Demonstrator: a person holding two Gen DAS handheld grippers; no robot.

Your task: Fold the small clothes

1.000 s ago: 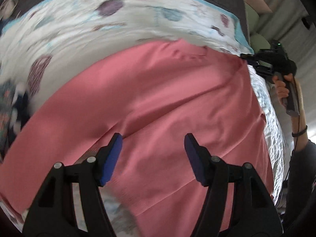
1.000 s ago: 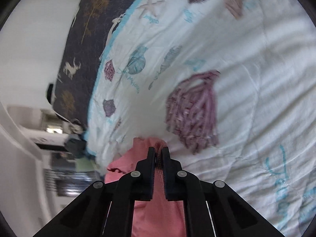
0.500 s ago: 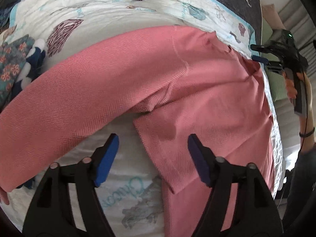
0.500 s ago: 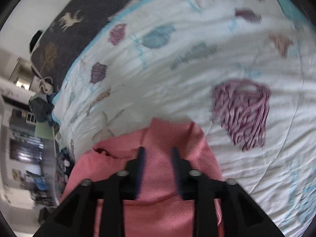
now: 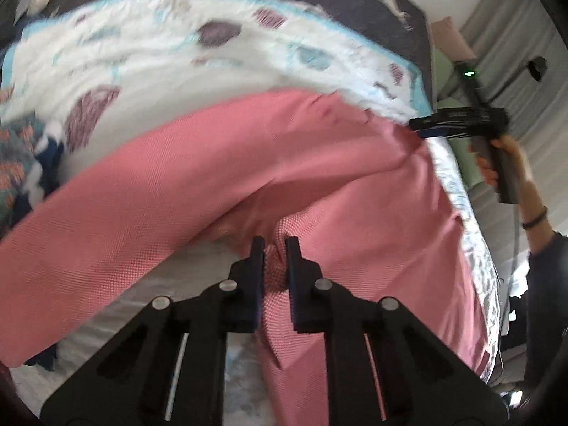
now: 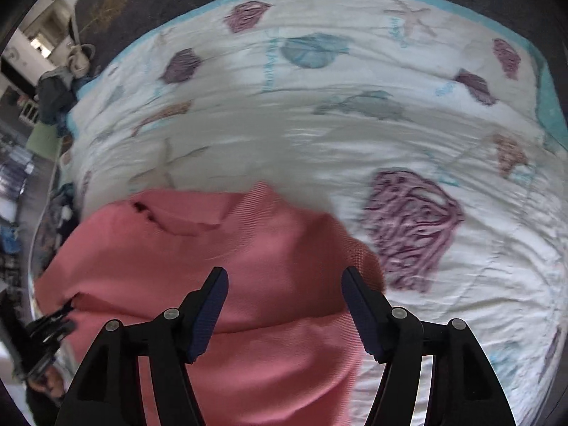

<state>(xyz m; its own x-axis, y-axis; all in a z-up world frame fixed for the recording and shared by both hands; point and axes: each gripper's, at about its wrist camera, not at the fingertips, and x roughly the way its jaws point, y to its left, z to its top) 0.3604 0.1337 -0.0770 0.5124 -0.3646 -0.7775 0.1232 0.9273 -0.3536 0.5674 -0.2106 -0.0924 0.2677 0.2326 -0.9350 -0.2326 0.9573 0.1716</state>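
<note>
left gripper: black frame, silver screws, blue pads. Hand bare-skinned, dark wristband, dark sleeve.

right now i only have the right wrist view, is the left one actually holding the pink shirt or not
observer: yes, the left gripper has its fingers shut on a bunched fold of the pink shirt.
operator: where on the shirt
observer: at the pucker where the long sleeve-like band meets the wider part, as far as I can tell.
operator: anything else lying near it
observer: a dark floral garment lies at the left edge of the quilt, beyond the shirt's long band.
</note>
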